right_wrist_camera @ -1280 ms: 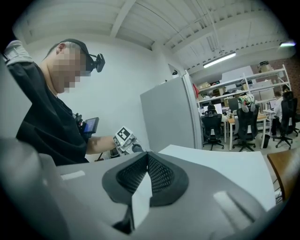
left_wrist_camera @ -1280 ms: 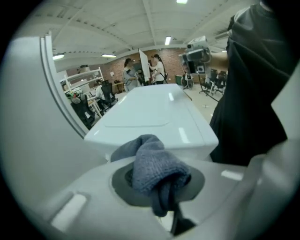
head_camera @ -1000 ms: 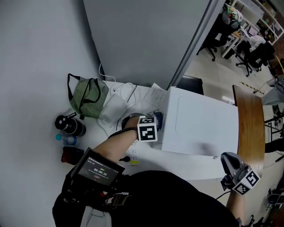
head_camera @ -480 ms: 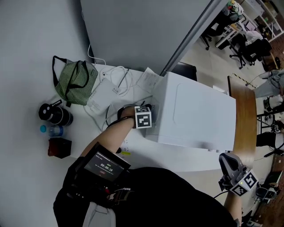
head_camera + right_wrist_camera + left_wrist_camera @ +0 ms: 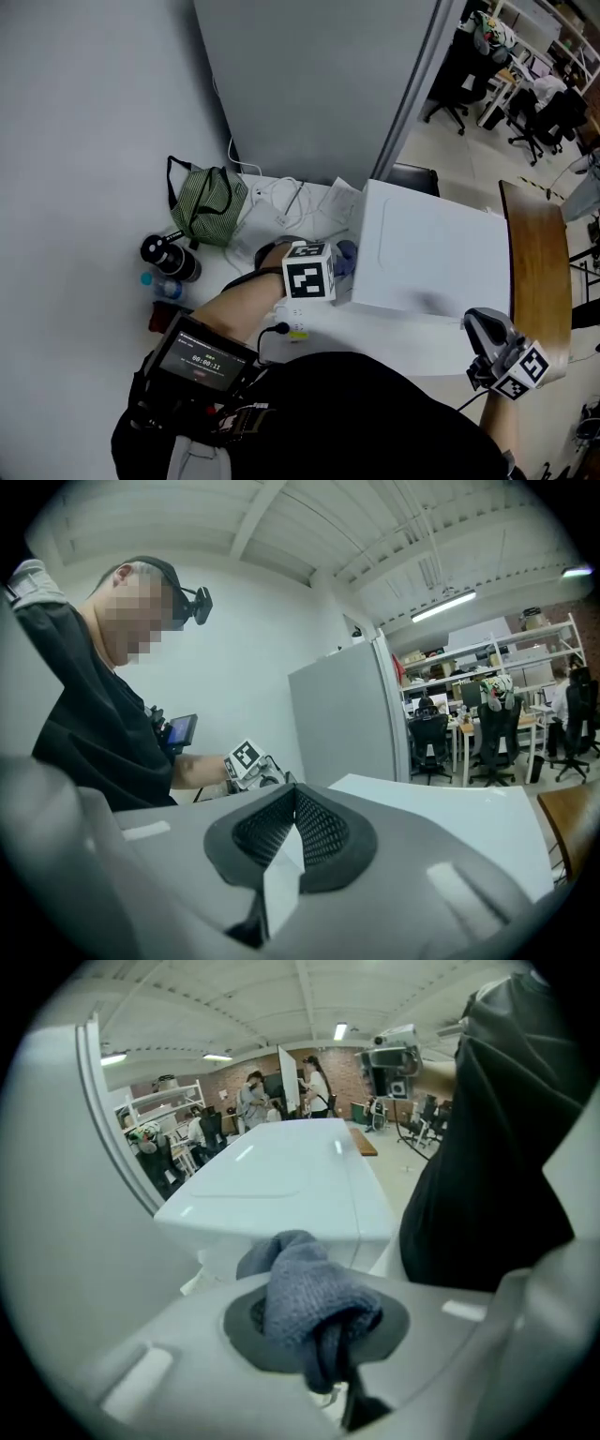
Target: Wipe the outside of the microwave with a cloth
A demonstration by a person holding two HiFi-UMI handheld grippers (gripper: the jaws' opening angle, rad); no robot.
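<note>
The left gripper (image 5: 336, 263), clamped on its grey-blue knitted cloth (image 5: 346, 255), has crept slightly nearer the person along the left wall of the white box-shaped microwave (image 5: 441, 262); the cloth, mostly hidden behind the marker cube (image 5: 308, 272) half a second ago, now bulges out beside it

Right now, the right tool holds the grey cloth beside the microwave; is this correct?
Not quite: it is the left tool that holds the grey cloth beside the microwave, as the left gripper view shows.
</note>
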